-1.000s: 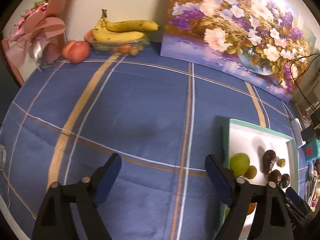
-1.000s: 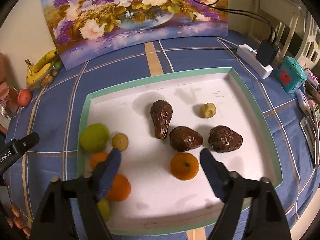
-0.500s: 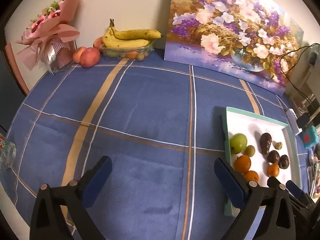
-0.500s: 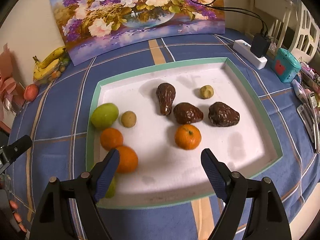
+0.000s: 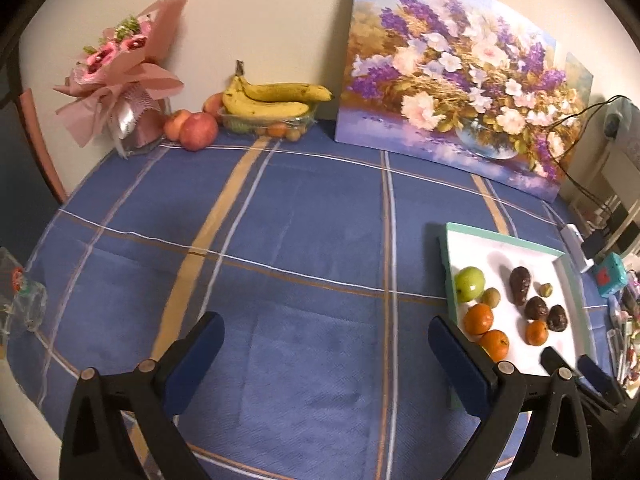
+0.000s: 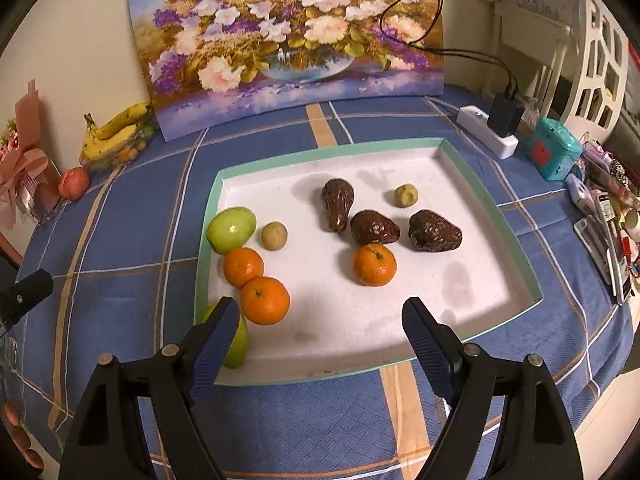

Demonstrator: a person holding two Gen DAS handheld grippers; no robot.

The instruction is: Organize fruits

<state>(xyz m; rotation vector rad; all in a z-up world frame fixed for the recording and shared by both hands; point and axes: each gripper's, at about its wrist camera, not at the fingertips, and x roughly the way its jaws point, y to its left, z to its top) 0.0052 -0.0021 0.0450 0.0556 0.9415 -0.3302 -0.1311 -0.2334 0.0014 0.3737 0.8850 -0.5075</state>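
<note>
Both claws gape with nothing between their pads: the left claw (image 5: 326,352), whose jaws have just been opening, hangs over bare blue cloth on the bench (image 5: 288,248); the right claw (image 6: 316,330) hangs over the near edge of the white tray (image 6: 496,216). Oranges (image 6: 265,300), green apples (image 6: 231,229) and dark brown fruits (image 6: 434,230) lie in that tray.

fruits (image 6: 379,265) lie in tray (image 6: 532,288), painting (image 6: 292,36) behind.

Matt woven blue tablecloth (image 6: 320,432), smooth white tray (image 6: 332,336), glossy oranges (image 6: 265,300), wrinkled brown fruits (image 6: 434,236)
</note>
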